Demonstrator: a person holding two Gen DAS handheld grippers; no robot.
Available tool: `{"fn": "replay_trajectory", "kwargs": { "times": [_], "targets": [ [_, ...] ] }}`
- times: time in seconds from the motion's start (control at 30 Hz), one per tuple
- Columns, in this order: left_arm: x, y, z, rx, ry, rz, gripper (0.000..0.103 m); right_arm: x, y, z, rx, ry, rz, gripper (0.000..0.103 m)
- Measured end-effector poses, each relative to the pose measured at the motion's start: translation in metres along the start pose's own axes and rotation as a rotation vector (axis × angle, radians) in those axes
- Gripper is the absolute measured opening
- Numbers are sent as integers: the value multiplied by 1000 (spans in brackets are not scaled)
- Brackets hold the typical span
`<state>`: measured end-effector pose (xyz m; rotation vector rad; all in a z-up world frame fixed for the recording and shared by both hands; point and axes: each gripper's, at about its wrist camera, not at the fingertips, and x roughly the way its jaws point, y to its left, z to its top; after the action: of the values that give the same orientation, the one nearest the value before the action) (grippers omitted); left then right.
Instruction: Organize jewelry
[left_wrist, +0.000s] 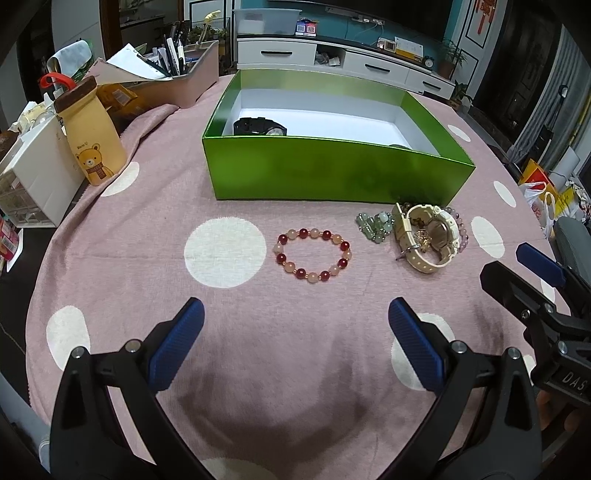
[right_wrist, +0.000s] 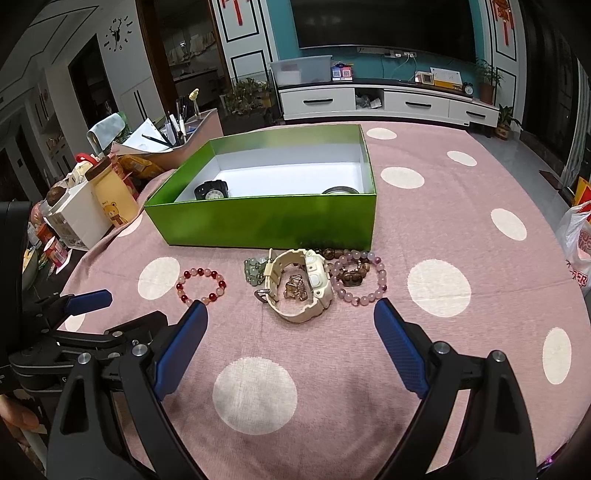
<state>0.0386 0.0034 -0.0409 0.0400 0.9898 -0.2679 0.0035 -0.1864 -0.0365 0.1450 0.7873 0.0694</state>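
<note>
A green box (left_wrist: 332, 173) (right_wrist: 266, 221) stands on the pink dotted cloth and holds a black watch (left_wrist: 258, 126) (right_wrist: 212, 191). In front of it lies a red and pink bead bracelet (left_wrist: 312, 254) (right_wrist: 201, 284). To its right sit green beads (left_wrist: 373, 223) (right_wrist: 253, 271), a cream watch (left_wrist: 424, 236) (right_wrist: 303, 288) and a lilac bead bracelet (right_wrist: 358, 277). My left gripper (left_wrist: 295, 339) is open, short of the red bracelet. Short of the cream watch, my right gripper (right_wrist: 290, 339) is open as well. Both hold nothing.
At the left edge stand a yellow bear bottle (left_wrist: 94, 140) (right_wrist: 112, 195), a white drawer unit (left_wrist: 33, 177) and a pen tray (left_wrist: 177, 77). A plastic bag (right_wrist: 576, 240) hangs off the right edge. The other gripper (left_wrist: 543, 291) shows at the right of the left view.
</note>
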Motion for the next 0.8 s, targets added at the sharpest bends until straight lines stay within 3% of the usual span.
{"fn": "replay_trajectory", "kwargs": {
  "times": [0.57, 0.8],
  "targets": [
    [19, 16, 3, -35, -6, 36, 100, 11, -18, -10, 14, 14, 46, 92],
    [37, 15, 14, -29, -11, 48, 90, 12, -23, -8, 16, -4, 47, 92]
  ]
}}
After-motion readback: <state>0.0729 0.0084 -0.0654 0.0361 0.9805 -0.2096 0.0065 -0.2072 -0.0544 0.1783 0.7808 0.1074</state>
